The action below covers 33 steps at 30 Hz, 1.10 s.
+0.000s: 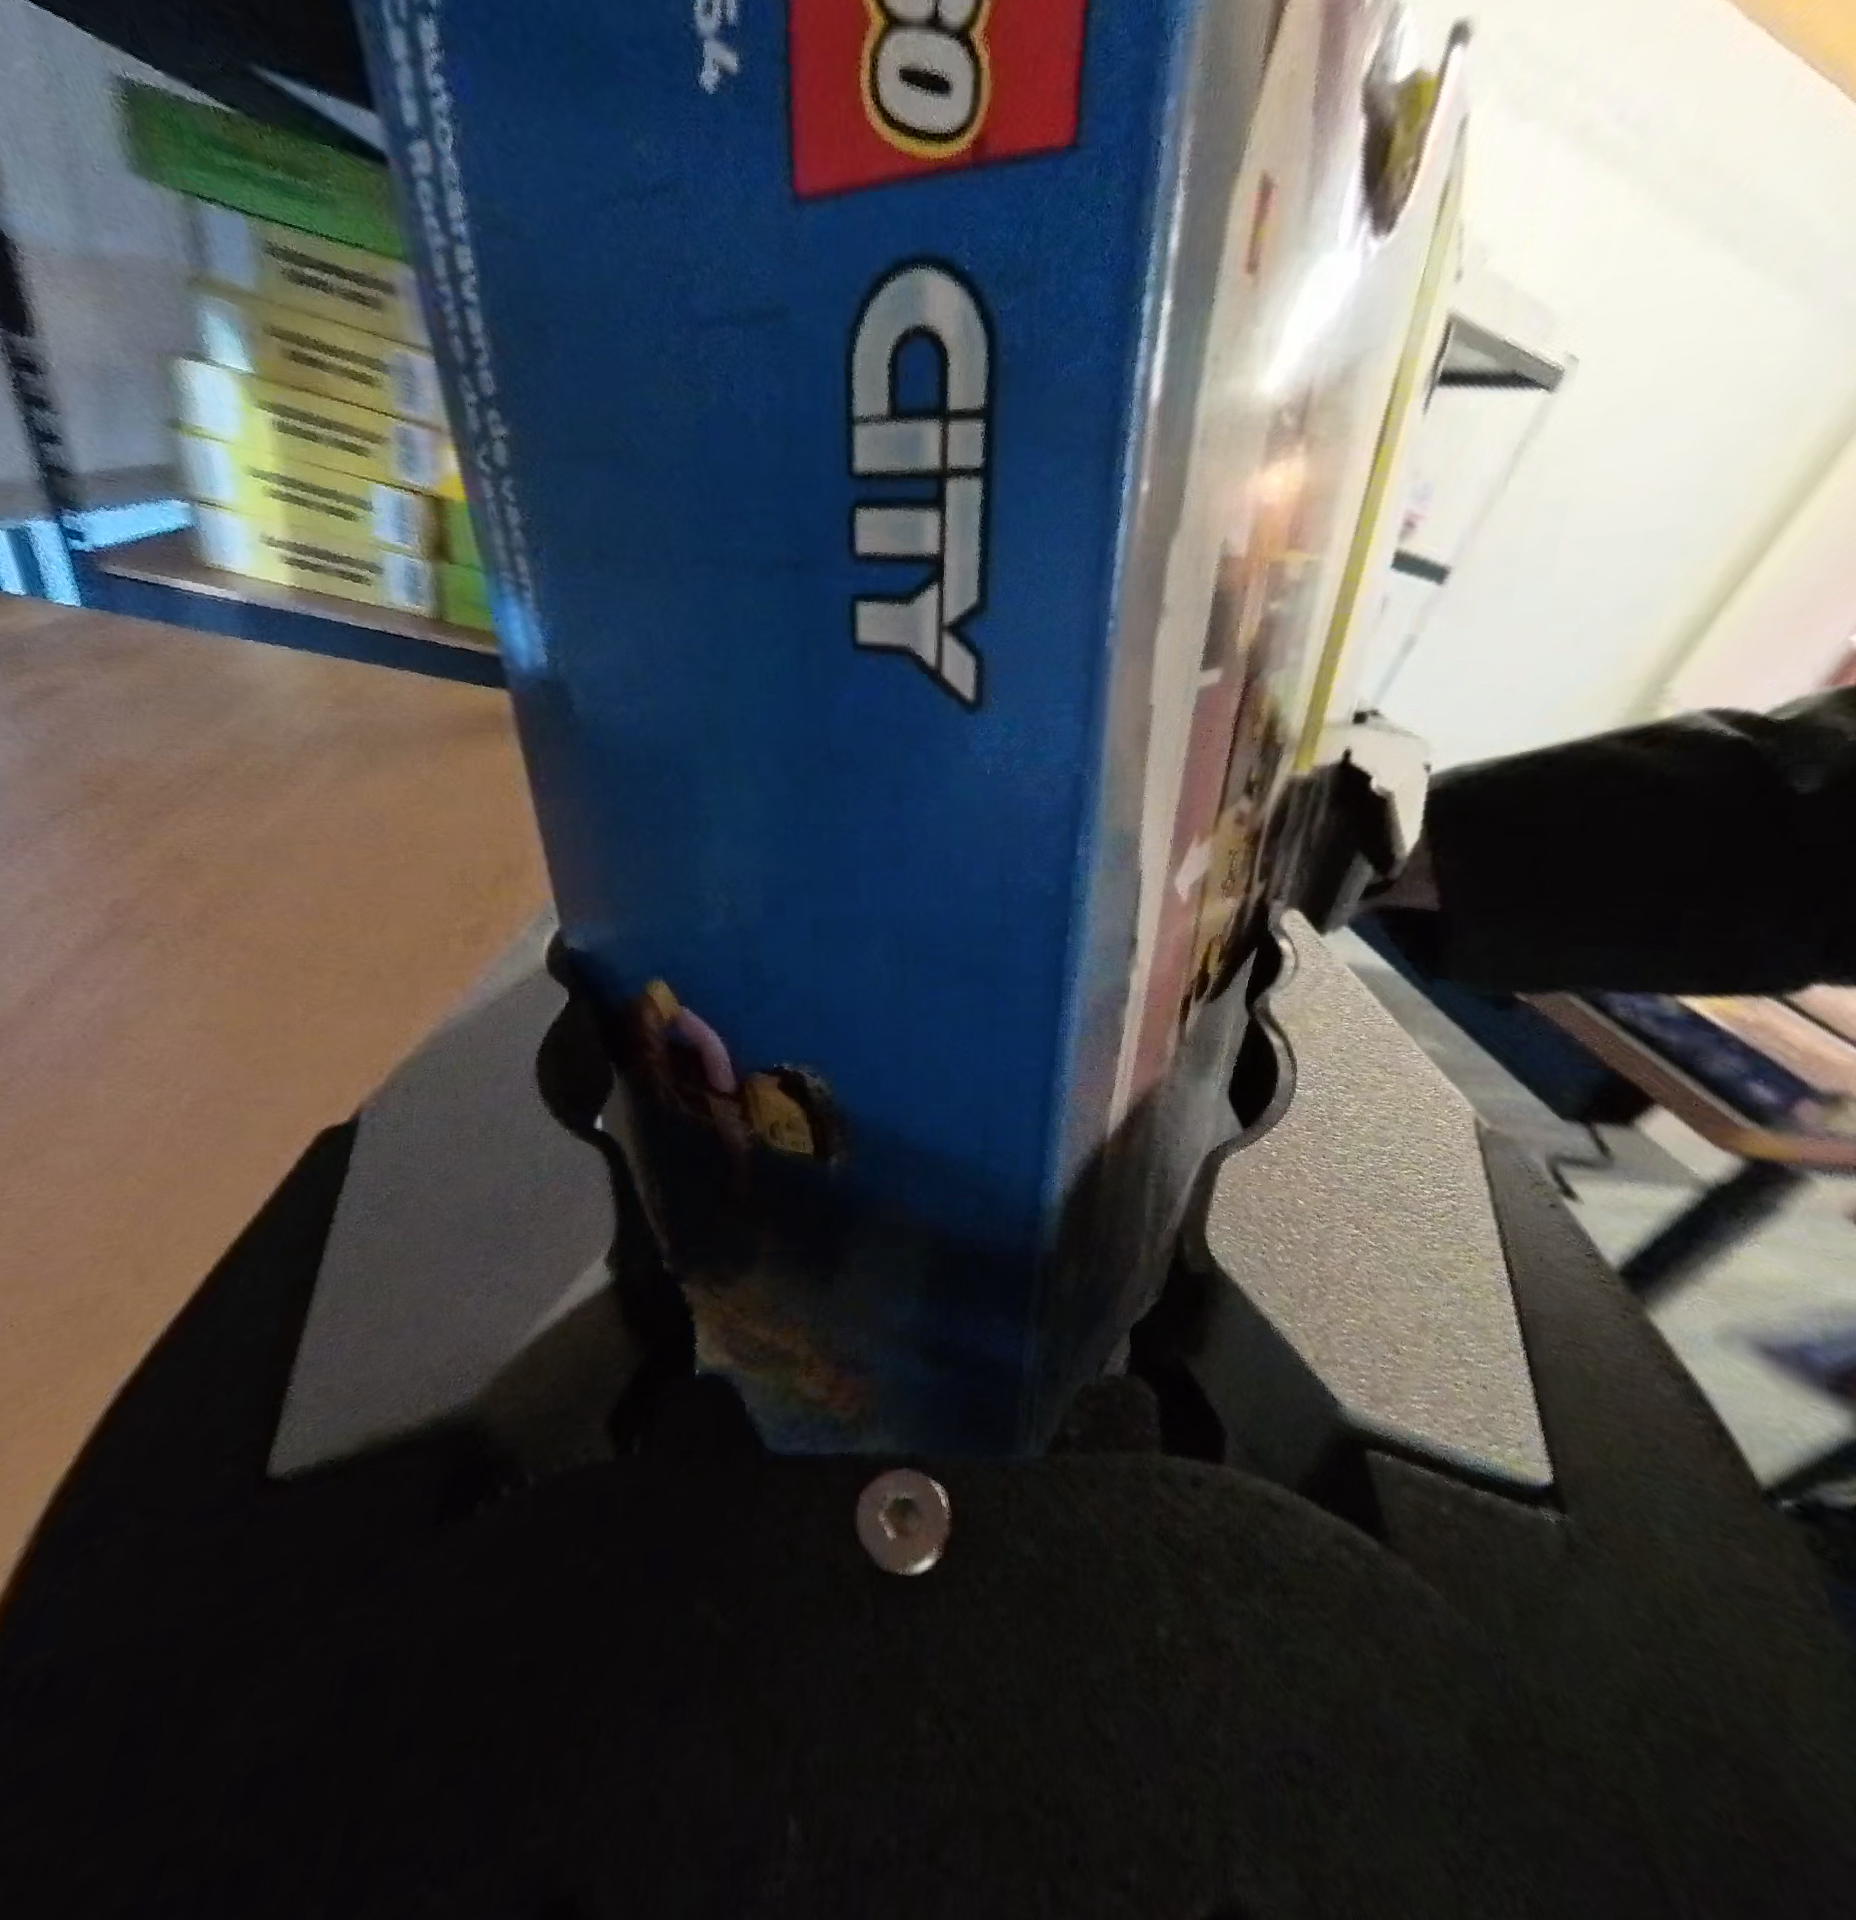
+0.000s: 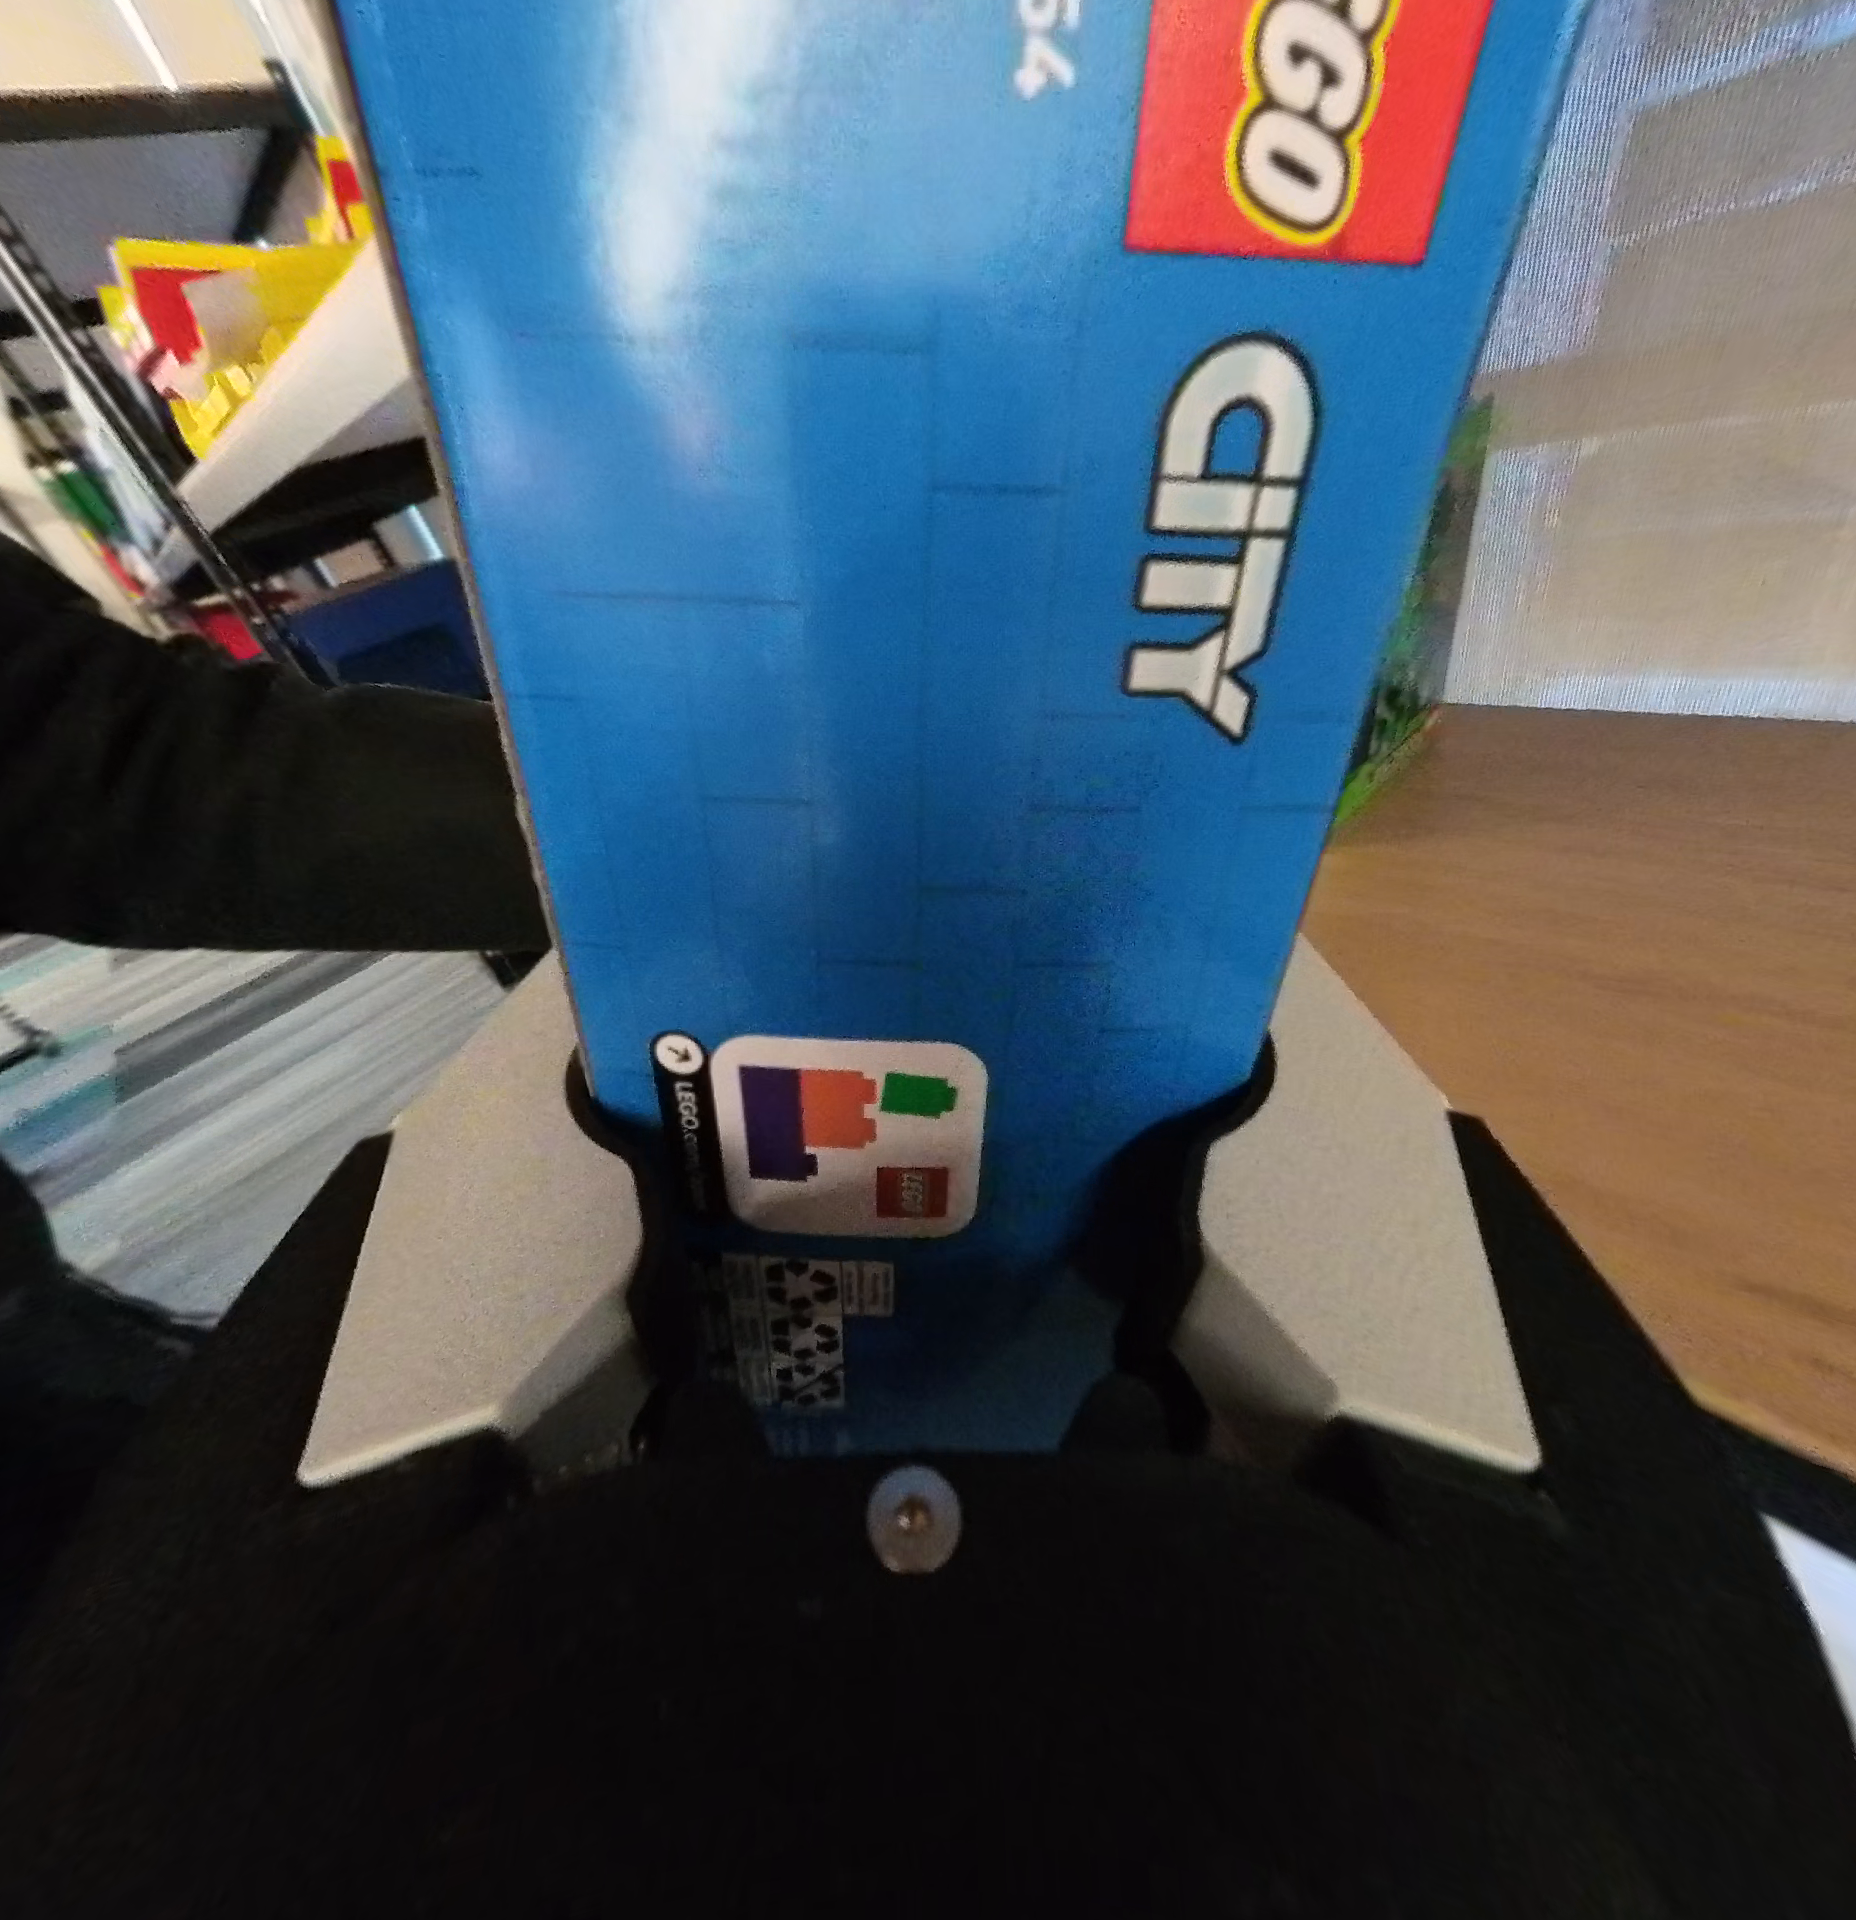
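Left wrist view: left gripper (image 1: pixel 908 1132) clamps one end of the blue box (image 1: pixel 799 623); right gripper (image 2: pixel 919 1174) clamps the other end. Box held above the wooden table (image 2: pixel 1630 987), shelves (image 1: pixel 280 416) behind.

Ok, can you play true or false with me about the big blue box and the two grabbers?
1. The left gripper is shut on the blue box. True.
2. The right gripper is open and holds nothing. False: it is clamped on the same box's blue side.
3. The box lies flat on the wooden table. False: both grippers hold it.
4. Yellow boxes sit on a shelf behind. True.
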Tool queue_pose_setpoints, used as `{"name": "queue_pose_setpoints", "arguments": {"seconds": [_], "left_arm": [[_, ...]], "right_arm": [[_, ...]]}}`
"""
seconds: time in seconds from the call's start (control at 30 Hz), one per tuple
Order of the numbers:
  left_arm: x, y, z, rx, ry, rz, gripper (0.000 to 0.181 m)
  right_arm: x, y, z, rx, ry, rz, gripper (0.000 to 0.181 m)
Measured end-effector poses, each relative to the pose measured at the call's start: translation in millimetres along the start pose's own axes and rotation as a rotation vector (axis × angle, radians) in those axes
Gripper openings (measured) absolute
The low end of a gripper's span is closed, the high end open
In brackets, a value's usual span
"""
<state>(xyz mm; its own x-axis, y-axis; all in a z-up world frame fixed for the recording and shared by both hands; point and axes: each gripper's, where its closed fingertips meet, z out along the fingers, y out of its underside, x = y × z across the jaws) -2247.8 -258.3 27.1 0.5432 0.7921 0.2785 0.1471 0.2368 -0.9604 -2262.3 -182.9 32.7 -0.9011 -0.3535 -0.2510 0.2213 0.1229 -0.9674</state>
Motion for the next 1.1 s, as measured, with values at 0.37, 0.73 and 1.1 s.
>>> {"name": "queue_pose_setpoints", "arguments": {"seconds": [0.37, 0.73, 1.1], "left_arm": [[-180, 39, 35, -0.123, -0.259, -0.006, 0.127], [-185, 51, -56, 0.289, -0.640, -0.107, 0.090], [182, 135, -206, 0.589, -1.074, -0.164, 0.072]], "right_arm": [[187, 33, 64, -0.113, -0.220, -0.197, 0.111], [249, 79, 79, -0.071, -0.135, -0.163, 0.111], [287, 65, 172, 0.069, 0.514, -0.243, 0.112]]}}
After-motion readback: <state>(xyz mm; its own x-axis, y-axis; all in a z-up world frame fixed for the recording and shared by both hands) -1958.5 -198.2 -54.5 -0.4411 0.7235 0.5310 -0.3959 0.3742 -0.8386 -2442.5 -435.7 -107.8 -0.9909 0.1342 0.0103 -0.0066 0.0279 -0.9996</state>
